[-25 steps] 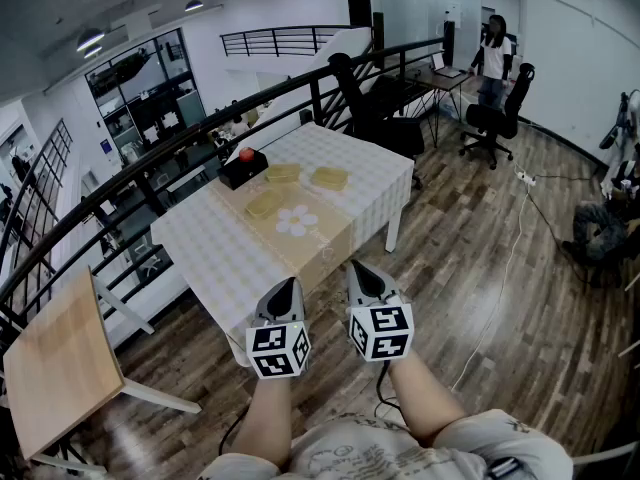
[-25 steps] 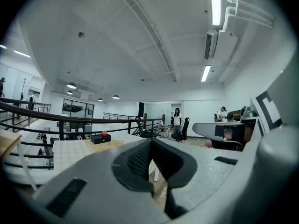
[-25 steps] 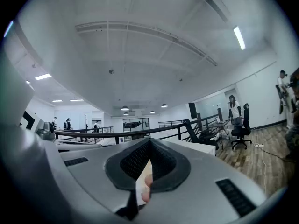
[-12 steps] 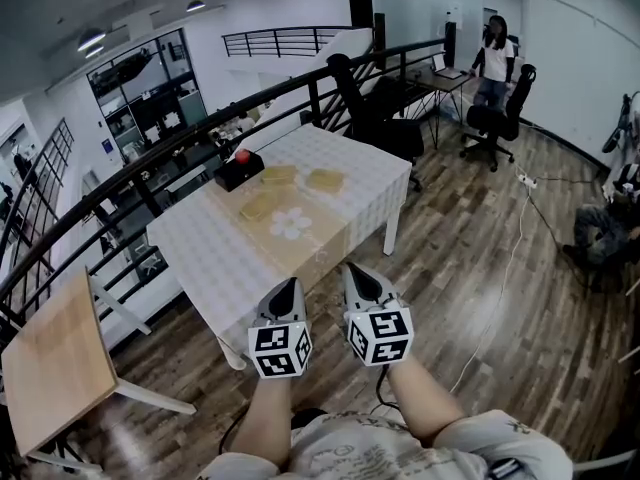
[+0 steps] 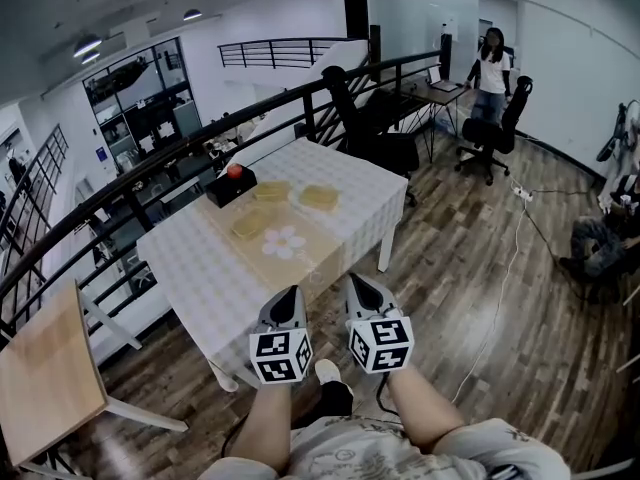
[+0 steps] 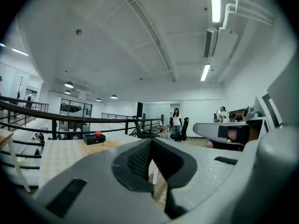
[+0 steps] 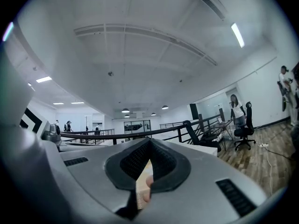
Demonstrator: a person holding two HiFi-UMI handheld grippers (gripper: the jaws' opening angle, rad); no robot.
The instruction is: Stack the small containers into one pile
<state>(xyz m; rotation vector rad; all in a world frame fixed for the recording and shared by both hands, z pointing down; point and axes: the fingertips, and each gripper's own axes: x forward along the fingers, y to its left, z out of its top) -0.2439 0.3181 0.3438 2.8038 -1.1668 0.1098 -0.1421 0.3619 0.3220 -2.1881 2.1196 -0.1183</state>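
Three small flat yellow containers lie apart on the checkered table (image 5: 190, 268): one at the back (image 5: 272, 190), one to the right (image 5: 320, 197), one nearer me (image 5: 250, 224). My left gripper (image 5: 291, 292) and right gripper (image 5: 356, 280) are side by side close to my body, off the table's near edge, well short of the containers. Both are shut with nothing between the jaws. In the left gripper view the jaws (image 6: 150, 142) meet at the tip, and the right gripper view shows the same (image 7: 149, 141).
A black box with a red button (image 5: 230, 182) stands at the table's back edge, by a black railing (image 5: 150, 168). A wooden tabletop (image 5: 45, 373) is at the left. Office chairs (image 5: 495, 118), a standing person (image 5: 491, 58) and a floor cable (image 5: 505, 268) are to the right.
The head view has shifted, so the table sits a little lower and further left. A foot now shows under the grippers. Both grippers stay shut and side by side.
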